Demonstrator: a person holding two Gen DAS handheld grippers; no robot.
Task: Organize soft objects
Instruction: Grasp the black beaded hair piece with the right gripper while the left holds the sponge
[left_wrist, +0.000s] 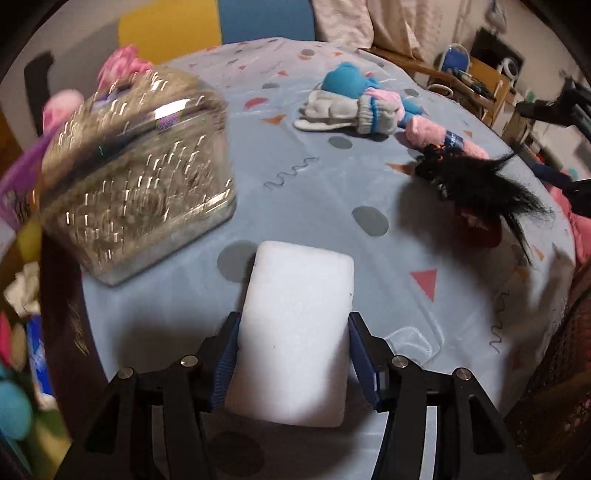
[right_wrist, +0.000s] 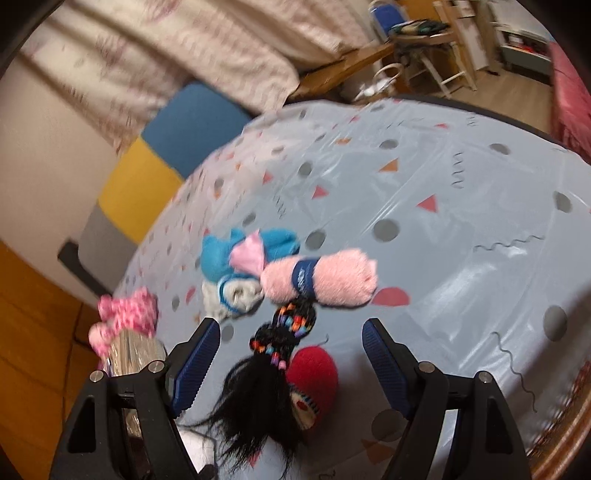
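Sponge (left_wrist: 295, 332), white and oblong, sat clamped between the pads of the left hand-held gripper (left_wrist: 293, 349) at lower centre of the left view, its long axis running up the frame, away from the camera. The clear basket (left_wrist: 136, 184) lay to the upper left, near it. The right hand-held gripper (right_wrist: 291, 354) hung released, nothing between its pads, above the black hair tassel (right_wrist: 266, 384) and red plush (right_wrist: 314, 376). The bench (left_wrist: 314, 192) wore a glossy blue patterned cloth; curtains and chairs stood behind.
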